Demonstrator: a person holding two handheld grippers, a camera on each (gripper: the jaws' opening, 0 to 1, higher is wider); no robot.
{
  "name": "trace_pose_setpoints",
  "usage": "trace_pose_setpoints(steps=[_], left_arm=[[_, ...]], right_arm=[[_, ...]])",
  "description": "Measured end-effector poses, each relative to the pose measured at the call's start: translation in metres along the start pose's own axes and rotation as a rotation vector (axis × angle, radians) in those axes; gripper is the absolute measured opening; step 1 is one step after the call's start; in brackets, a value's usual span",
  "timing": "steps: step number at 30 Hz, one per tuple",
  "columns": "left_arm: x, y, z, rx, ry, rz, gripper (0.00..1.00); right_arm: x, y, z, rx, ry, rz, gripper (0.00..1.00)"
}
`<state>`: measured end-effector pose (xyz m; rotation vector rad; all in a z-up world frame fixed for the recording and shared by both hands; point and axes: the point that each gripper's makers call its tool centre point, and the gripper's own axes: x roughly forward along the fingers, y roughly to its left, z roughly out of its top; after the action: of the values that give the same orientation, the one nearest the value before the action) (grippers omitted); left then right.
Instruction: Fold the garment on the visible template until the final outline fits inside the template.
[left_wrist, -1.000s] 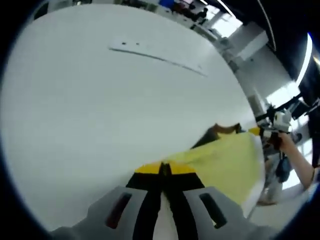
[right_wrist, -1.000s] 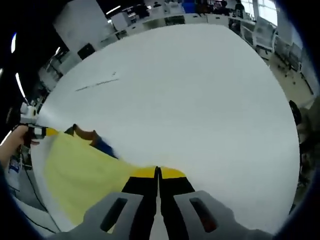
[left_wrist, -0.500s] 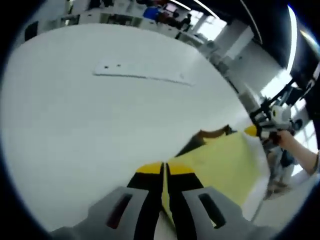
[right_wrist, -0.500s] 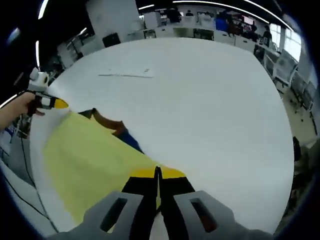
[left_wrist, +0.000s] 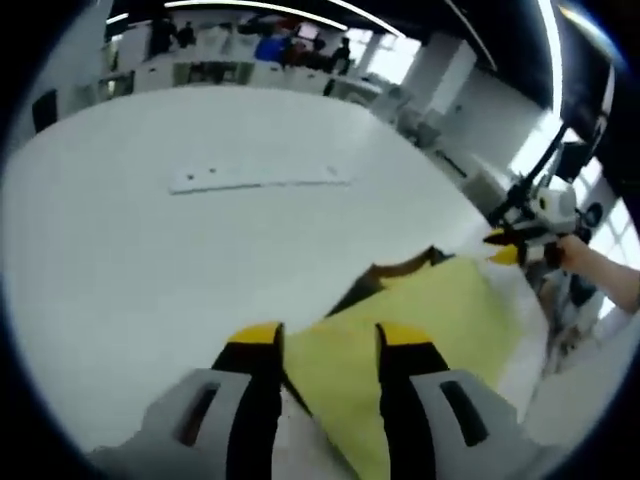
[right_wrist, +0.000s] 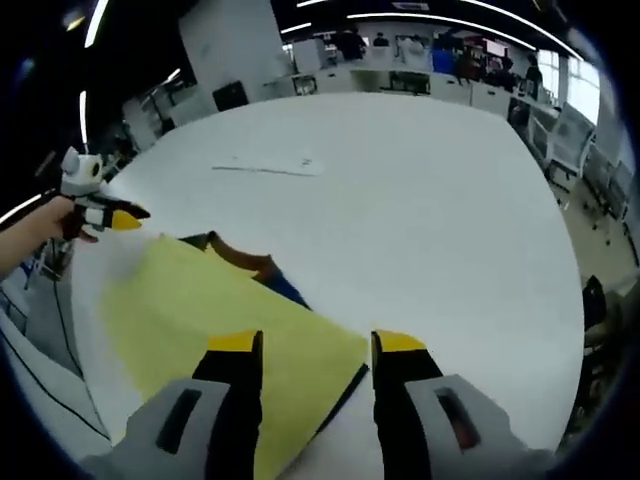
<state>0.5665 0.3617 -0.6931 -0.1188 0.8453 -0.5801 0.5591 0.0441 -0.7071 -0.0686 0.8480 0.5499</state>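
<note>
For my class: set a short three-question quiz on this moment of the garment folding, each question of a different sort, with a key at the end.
1. True or false: the left gripper has its jaws shut on the yellow garment.
2. Multiple choice: what lies far off on the white table? A) a thin pale strip B) a red bowl C) a pair of scissors
3. Fill in: a brown and ____ edge shows at the garment's far corner in the right gripper view.

Key: 1. False; both it and the right gripper stand open over the cloth. 2. A. 3. Blue.
</note>
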Motion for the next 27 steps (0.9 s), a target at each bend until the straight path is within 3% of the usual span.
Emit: trace_pose_setpoints(steps=[7,12,18,24,27], left_arm=[[-0.035,-0.016,0.003,0.047,-0.060,0.018,0.57],[-0.054,-0.025,-0.003,0.069,-0.085,0.031,0.72],[-0.078,-0.042,-0.012,0.097,-0.121,0.021,0.83],[-0.099,-0.057,-0.019,0.123,-0.183,0.009,0.99],[-0.111,-0.063,-0.028,0.150,-0.184,0.012,0.99]], right_arm=[[-0.034,0.018,0.008,-0.052,-0.078,0.015,0.66],[-0.056,0.031,0.007,-0.075,-0.121,0.014,0.77],[-0.083,0.050,0.010,-0.112,-0.212,0.014,0.91],[-0.103,0.061,0.001,-0.124,-0.247,0.012,1.00],[-0.115,0.066,-0.007,-0.113,-0.256,0.014,1.00]])
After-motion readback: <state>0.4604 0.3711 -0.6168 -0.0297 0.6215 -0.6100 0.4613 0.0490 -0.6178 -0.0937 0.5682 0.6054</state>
